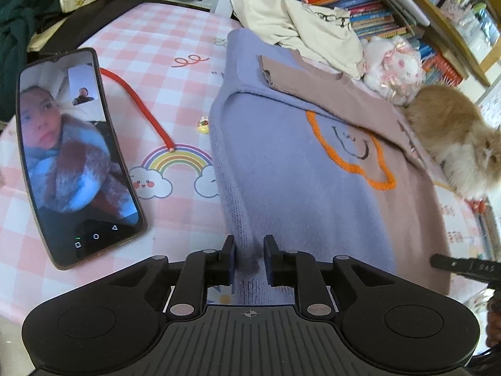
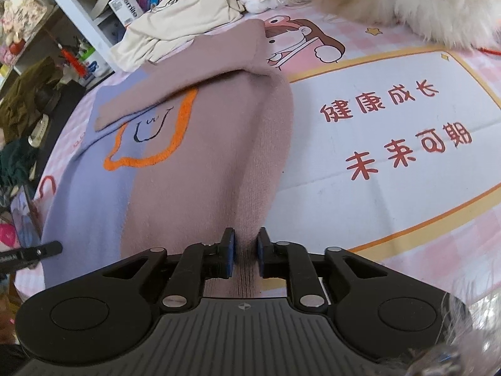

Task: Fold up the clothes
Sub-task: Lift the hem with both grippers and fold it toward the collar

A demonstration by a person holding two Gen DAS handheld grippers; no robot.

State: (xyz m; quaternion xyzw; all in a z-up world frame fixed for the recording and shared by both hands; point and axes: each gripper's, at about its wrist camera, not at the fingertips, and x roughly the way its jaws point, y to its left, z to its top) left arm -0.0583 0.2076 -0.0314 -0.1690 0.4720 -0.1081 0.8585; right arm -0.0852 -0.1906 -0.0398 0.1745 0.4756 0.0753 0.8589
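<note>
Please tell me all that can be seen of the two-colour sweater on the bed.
The soft knitted sweater, half lilac and half dusty pink, lies flat on the pink checked bed sheet. An orange outlined star with a smiling face sits on its chest. Both sleeves are folded inward. The left claw pinches its lilac hem; the right claw pinches the pink hem. A cream garment overlaps its far end.

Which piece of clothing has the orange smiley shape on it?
The purple-and-pink sweater lying flat in front; the cream top crumpled behind it has no orange shape.
</note>
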